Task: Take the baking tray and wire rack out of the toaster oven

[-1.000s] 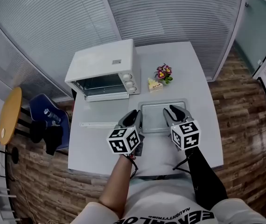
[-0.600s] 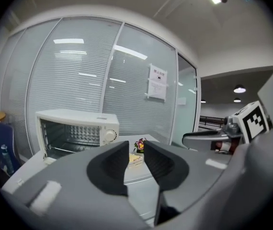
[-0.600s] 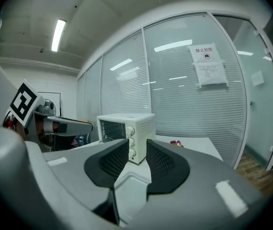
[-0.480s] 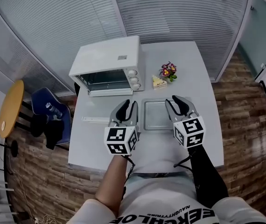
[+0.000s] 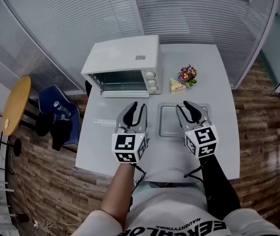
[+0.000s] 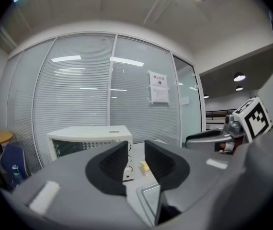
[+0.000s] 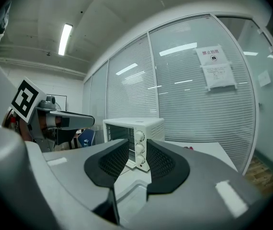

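Note:
The white toaster oven [image 5: 123,60] stands at the table's far left with its door down; its inside is too dim to tell what it holds. The silver baking tray [image 5: 182,127] lies flat on the table in front of me. My left gripper [image 5: 135,111] hovers left of the tray; its jaws have just been opening and nothing is between them. My right gripper [image 5: 185,108] is open and empty above the tray's middle. The left gripper view shows the oven [image 6: 86,140] and a tray corner [image 6: 148,200]. The right gripper view shows the oven [image 7: 131,131] and tray [image 7: 131,200].
A flat pale strip [image 5: 104,122] lies on the table left of my left gripper. A small flower pot [image 5: 187,75] and a yellow wedge [image 5: 177,86] sit right of the oven. A blue chair [image 5: 56,114] and round yellow table [image 5: 16,104] stand at the left.
Both grippers have lifted off the tray's near edge. The left one has shifted left, off the tray, and its jaws have spread wider. The tray stays on the table.

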Tool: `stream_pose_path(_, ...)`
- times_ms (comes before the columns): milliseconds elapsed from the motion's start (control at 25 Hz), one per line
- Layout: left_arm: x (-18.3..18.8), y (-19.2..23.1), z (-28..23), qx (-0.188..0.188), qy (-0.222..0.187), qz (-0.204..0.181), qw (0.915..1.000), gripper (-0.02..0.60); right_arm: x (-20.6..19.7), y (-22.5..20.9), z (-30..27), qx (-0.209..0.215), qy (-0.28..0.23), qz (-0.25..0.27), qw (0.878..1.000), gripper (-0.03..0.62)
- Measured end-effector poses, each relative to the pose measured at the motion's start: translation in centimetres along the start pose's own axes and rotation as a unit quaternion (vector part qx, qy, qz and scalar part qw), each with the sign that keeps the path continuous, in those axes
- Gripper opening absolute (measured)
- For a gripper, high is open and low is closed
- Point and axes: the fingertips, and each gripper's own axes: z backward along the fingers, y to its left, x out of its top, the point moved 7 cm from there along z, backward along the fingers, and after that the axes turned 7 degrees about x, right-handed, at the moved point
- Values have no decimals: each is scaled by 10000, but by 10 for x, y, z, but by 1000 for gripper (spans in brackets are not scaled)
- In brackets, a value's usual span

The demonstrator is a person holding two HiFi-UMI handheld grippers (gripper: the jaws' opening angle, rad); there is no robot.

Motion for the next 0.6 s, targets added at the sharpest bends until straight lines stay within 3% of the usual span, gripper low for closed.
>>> stream_pose_path(320,-5,42,7,127,-4,-51,9999,110,-2,29,-40,194,73,36,9998,94)
stream_pose_path(600,-14,96,5,4,79,31,10000,110,-3,63,-87,122,146,-5,9998,94)
